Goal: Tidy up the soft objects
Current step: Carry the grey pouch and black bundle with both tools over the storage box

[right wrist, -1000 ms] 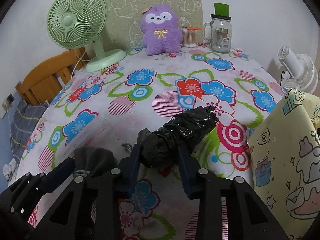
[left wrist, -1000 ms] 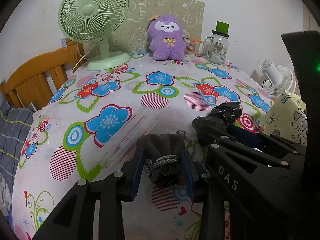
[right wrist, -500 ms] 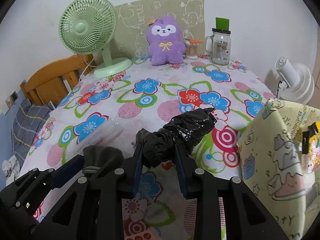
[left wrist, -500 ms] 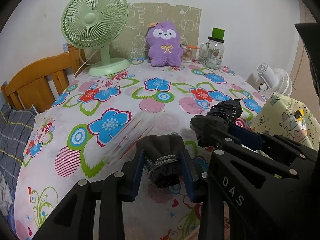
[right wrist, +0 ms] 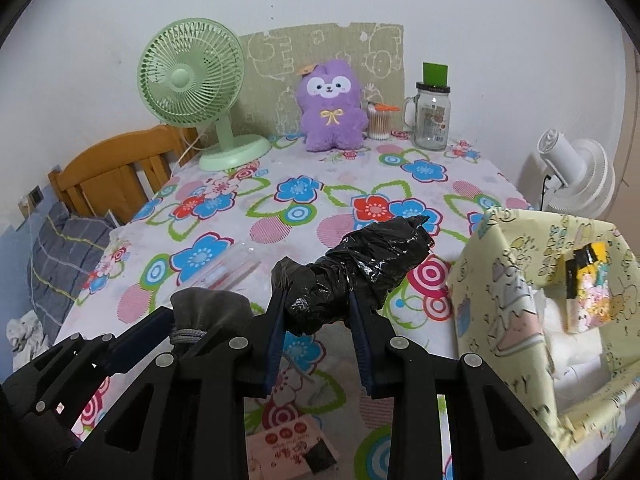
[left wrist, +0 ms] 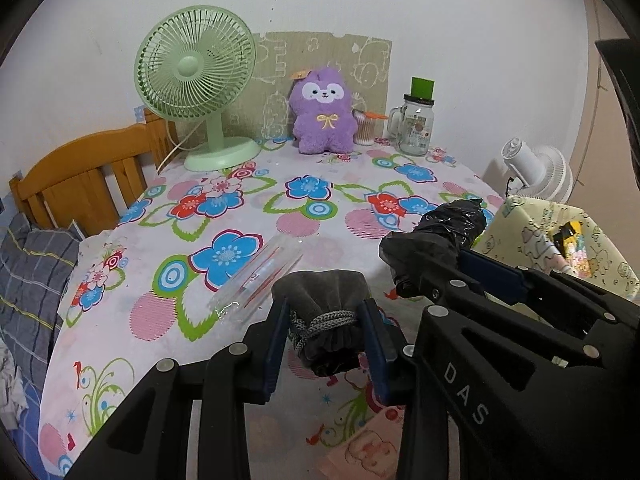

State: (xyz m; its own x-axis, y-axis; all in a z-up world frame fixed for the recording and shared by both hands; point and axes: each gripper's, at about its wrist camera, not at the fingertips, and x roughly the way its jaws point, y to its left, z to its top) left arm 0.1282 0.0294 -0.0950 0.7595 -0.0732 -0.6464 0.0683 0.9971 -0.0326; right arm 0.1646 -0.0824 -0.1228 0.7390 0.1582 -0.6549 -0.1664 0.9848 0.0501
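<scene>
Grey drawstring pouch sits clamped in the left claw, tilted downward above the floral table; beside it, the right claw clamps a black plastic bundle, likewise angled down.

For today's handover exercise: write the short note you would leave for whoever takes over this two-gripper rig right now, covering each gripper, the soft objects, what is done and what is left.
Left gripper: shut on the grey drawstring pouch, held above the floral tablecloth.
Right gripper: shut on the black plastic bundle, also off the table.
The yellow fabric bin stands open at the right edge.
The purple plush sits at the back, untouched.
Done: both items picked up.
Left: probably put them in the bin.
</scene>
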